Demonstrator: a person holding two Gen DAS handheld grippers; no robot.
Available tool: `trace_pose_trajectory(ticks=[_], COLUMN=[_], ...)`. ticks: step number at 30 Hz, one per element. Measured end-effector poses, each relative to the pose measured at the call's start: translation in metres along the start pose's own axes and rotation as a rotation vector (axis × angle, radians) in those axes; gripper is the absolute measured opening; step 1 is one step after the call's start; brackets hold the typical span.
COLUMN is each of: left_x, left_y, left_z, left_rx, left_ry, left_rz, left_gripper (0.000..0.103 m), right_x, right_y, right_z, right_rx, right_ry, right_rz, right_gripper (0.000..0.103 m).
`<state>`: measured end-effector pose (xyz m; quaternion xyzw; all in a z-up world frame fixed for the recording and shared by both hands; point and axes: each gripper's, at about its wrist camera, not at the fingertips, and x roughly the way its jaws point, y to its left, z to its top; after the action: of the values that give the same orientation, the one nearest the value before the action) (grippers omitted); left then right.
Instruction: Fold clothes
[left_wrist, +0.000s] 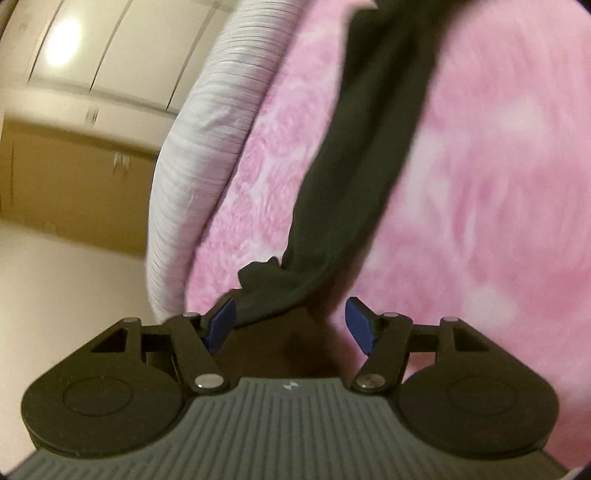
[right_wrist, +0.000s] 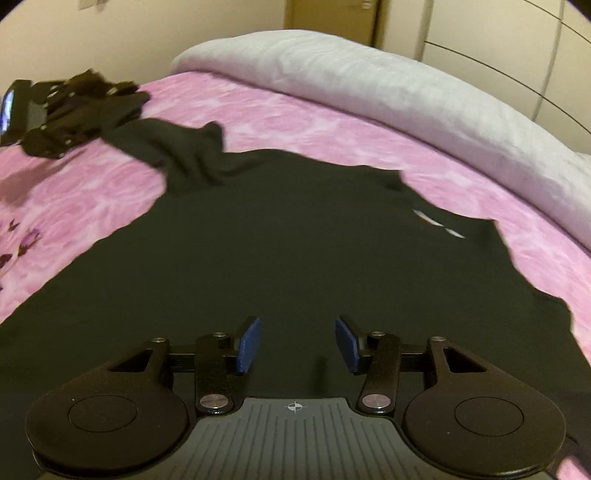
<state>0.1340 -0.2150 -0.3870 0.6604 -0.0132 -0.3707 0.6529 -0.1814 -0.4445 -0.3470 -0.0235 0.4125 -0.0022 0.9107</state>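
Bed (right_wrist: 258, 110) with a pink rose-pattern cover fills both views. A grey-white ribbed duvet or pillow roll (right_wrist: 388, 88) lies along the bed's far edge in the right wrist view; the same roll (left_wrist: 207, 155) borders the pink cover in the left wrist view. Cream wardrobe doors (right_wrist: 498, 37) stand behind the bed. Tan cabinets (left_wrist: 74, 173) and pale floor (left_wrist: 66, 295) sit beyond the bed's edge in the left view.

Black garment (right_wrist: 277, 258) lies spread flat on the bed, covering most of the near half. Its body runs toward the near edge. One sleeve (right_wrist: 177, 151) trails off toward the far left corner, and the collar area with small white marks (right_wrist: 439, 223) points toward the duvet roll. In the left view that sleeve (left_wrist: 369, 147) shows as a long dark strip with its long axis running from the tool up across the pink cover, blurred.

Left tool (left_wrist: 290, 323): jaws stand well apart, sleeve end bunched against the left blue pad (left_wrist: 221, 319), right pad clear of cloth, so no pinch. It also shows small at the far left corner (right_wrist: 74, 110).

Right tool (right_wrist: 298, 343): jaws partly open, nothing between the blue pads (right_wrist: 249, 345), hanging over the flat black cloth. Contact with the cloth below is unclear.
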Motion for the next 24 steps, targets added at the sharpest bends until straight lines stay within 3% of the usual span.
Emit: trace_pose_trajectory(ticks=[2,6,8,9,10,14,17,18,21,24], left_x=[0.014,0.039,0.047,0.051,0.054,0.036,0.01,0.004,0.001,-0.002], left_y=[-0.009,-0.023,-0.025,-0.024,-0.024,-0.01,-0.002,-0.004,-0.028,-0.051], left_z=[0.001,0.007,0.014,0.016,0.018,0.014,0.006,0.002,-0.013,-0.031], left_rx=[0.085,0.223,0.26,0.271,0.285,0.352,0.392,0.399,0.423,0.429], left_ry=[-0.008,-0.024,-0.021,-0.01,-0.004,0.009,0.108,0.141,0.233,0.259], left_rz=[0.012,0.043,0.05,0.045,0.057,0.314,0.418,0.419,0.301,0.182], left_gripper=[0.062,0.047,0.035,0.013,0.005,0.004,0.004,0.005,0.006,0.014], right_x=[0.012,0.031,0.035,0.036,0.037,0.031,0.024,0.023,0.021,0.014], right_y=[0.008,0.011,0.01,0.01,0.01,0.01,0.007,0.006,0.001,0.001], right_z=[0.001,0.006,0.007,0.008,0.008,0.01,0.008,0.006,-0.002,-0.007], right_rx=[0.002,0.065,0.087,0.092,0.098,0.112,0.128,0.144,0.213,0.234], right_ry=[0.004,0.011,0.012,0.011,0.011,-0.005,-0.02,-0.021,-0.025,-0.024], right_rz=[-0.002,-0.011,-0.015,-0.018,-0.021,-0.032,-0.036,-0.036,-0.029,-0.028], right_gripper=[0.05,0.05,0.05,0.05,0.05,0.05,0.05,0.05,0.05,0.05])
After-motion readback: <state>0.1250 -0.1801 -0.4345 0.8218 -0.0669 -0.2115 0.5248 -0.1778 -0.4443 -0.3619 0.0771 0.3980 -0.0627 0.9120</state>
